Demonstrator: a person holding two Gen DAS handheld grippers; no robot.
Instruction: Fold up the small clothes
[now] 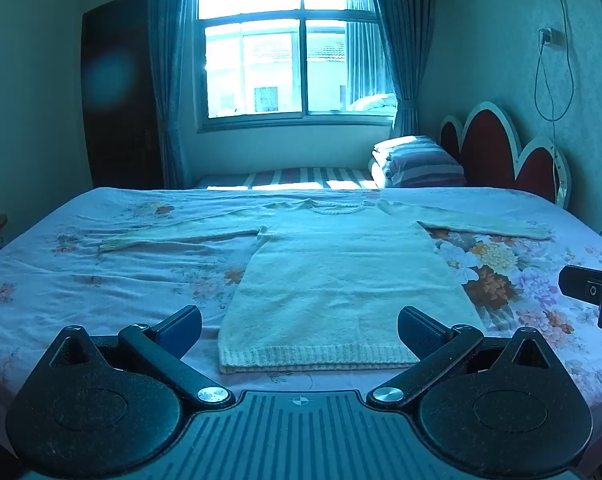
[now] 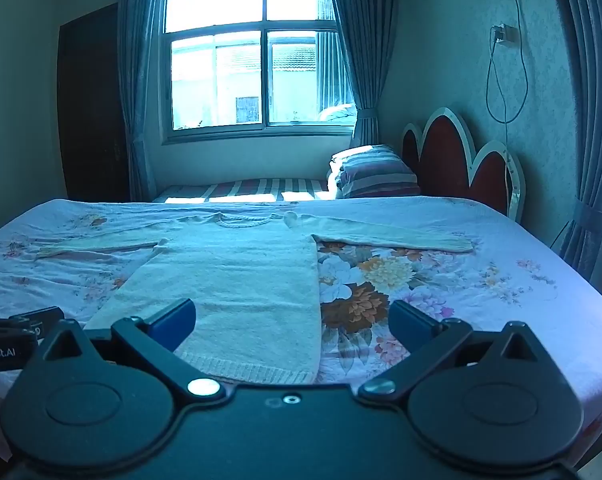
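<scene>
A small cream knitted sweater (image 1: 333, 280) lies flat on the floral bedsheet (image 1: 101, 280), hem toward me, neck away, both sleeves spread sideways. It also shows in the right wrist view (image 2: 241, 280). My left gripper (image 1: 299, 326) is open and empty, held just above the hem, its jaws straddling the sweater's width. My right gripper (image 2: 293, 318) is open and empty, over the sweater's right hem corner. The right gripper's body shows at the right edge of the left wrist view (image 1: 593, 292); the left gripper's body shows at the left edge of the right wrist view (image 2: 17, 336).
The bed fills the foreground; its near edge is just below the grippers. A red scalloped headboard (image 1: 501, 148) stands at the right. A striped pillow stack (image 1: 421, 162) lies on a second bed under the window (image 1: 293, 52). A dark door (image 1: 117, 92) is at the left.
</scene>
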